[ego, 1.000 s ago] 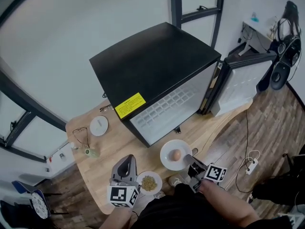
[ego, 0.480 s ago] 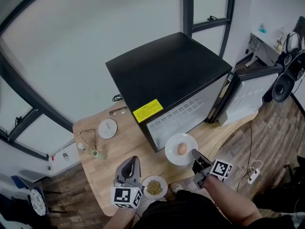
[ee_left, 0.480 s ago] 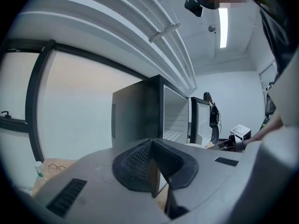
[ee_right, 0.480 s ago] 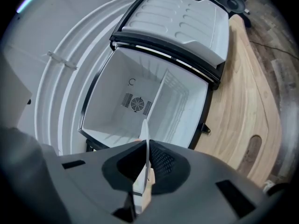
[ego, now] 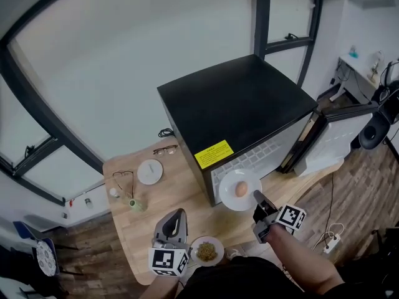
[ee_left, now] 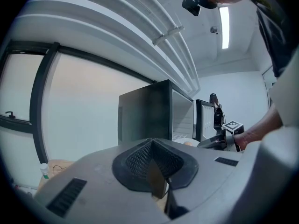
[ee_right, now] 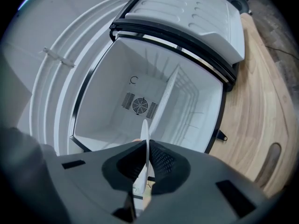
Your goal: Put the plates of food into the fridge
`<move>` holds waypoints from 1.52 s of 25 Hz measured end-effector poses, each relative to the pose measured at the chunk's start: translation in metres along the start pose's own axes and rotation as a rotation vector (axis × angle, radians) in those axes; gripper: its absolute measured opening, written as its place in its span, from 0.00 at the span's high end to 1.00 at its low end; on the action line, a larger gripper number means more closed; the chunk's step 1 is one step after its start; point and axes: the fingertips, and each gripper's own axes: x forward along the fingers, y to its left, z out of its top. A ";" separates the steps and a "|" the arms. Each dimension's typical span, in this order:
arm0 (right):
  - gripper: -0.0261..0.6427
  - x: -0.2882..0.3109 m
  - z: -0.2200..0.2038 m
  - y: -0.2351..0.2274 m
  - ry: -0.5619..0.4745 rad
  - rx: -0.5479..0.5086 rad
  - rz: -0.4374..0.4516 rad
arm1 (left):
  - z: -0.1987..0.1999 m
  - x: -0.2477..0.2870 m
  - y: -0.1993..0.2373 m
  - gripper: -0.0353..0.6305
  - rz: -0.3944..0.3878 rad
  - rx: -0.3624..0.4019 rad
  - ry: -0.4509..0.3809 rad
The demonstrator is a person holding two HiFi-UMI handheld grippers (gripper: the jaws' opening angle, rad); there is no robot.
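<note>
Now closer to the open black fridge point(ego: 243, 104) than before, the round white plate point(ego: 229, 184) bearing a brown egg point(ego: 241, 190) hangs above the wooden worktop point(ego: 187, 198), rim pinched in the right hand-held gripper point(ego: 257, 199); left hand-held gripper point(ego: 176, 215) nearly closed, empty.

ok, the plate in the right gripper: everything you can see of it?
The plate is round and white, ceramic by the look. One brownish egg sits near its middle. The right gripper is shut on its near rim; nothing else touches it. It is held roughly level in the air at the open front of the black fridge. Edge-on in the right gripper view, it is a thin white line between the jaws.
</note>
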 end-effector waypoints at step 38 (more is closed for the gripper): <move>0.86 0.115 0.034 0.023 0.128 -0.470 -0.178 | -0.015 -0.026 0.033 0.94 0.167 -0.017 0.056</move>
